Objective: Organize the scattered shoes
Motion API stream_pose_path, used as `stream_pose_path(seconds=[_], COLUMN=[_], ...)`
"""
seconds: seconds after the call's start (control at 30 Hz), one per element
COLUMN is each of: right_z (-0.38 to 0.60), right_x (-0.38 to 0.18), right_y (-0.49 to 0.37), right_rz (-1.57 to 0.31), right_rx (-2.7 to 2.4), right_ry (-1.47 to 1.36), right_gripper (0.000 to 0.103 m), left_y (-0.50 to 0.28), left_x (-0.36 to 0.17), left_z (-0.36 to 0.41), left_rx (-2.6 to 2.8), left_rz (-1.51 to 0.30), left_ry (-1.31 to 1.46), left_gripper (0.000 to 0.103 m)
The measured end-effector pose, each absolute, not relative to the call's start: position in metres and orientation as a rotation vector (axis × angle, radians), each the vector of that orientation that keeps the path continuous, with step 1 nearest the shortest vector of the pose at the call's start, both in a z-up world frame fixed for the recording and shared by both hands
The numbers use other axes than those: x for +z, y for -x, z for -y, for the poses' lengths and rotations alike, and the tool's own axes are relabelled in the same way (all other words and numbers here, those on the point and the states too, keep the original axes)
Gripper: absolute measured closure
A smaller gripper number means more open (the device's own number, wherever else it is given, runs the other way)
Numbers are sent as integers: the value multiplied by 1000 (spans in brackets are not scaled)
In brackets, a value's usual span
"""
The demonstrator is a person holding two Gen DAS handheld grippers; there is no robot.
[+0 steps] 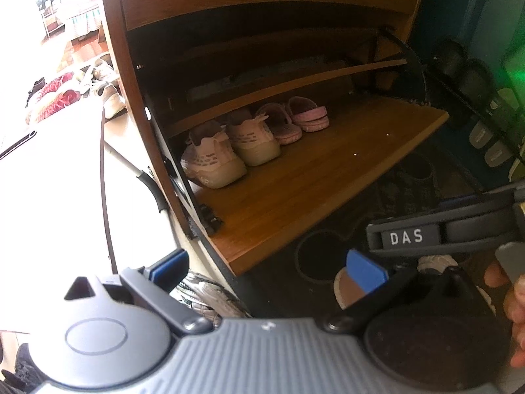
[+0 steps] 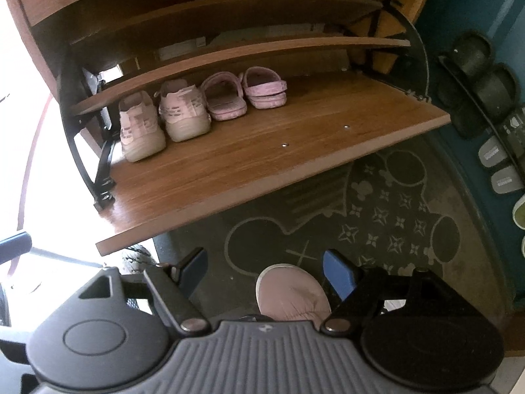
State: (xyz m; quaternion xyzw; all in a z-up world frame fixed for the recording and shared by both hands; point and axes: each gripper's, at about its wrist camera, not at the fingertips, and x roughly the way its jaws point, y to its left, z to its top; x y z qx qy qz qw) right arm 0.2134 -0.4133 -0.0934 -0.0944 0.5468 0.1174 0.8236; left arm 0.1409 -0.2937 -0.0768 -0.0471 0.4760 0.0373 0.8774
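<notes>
A wooden shoe cabinet has its flap shelf [image 1: 328, 170] [image 2: 262, 161] folded down. On it stand a pair of pale pink sneakers [image 1: 226, 151] [image 2: 164, 115] and a pair of pink clogs [image 1: 292, 120] [image 2: 244, 93], all at the left back. My left gripper [image 1: 269, 267] is open, below the shelf's front edge, nothing between its fingers. My right gripper [image 2: 265, 266] is also open, above a pink shoe toe [image 2: 292, 292] on the mat; the same shoe [image 1: 349, 287] shows by the left gripper's right finger. The right gripper's body [image 1: 443, 233] crosses the left wrist view.
A dark patterned mat [image 2: 377, 216] lies under the shelf. Dark and grey slippers hang on a rack [image 2: 485, 98] on the blue wall at right. A silver-white sneaker [image 1: 206, 295] lies by the cabinet's lower left. More shoes and red fabric [image 1: 55, 98] lie far left.
</notes>
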Motion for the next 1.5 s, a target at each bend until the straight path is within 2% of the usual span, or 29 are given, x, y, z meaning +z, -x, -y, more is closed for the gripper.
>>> stream_pose_path(seconds=[1.5], right_z=[412], right_x=[-99], right_y=[-212], right_rz=[-1189], right_rx=[251], right_ry=[231], right_gripper=[25], left_y=[-135], left_x=[-78], left_z=[303], left_rx=[-1], left_rz=[-987], left_ry=[25], left_gripper=[0])
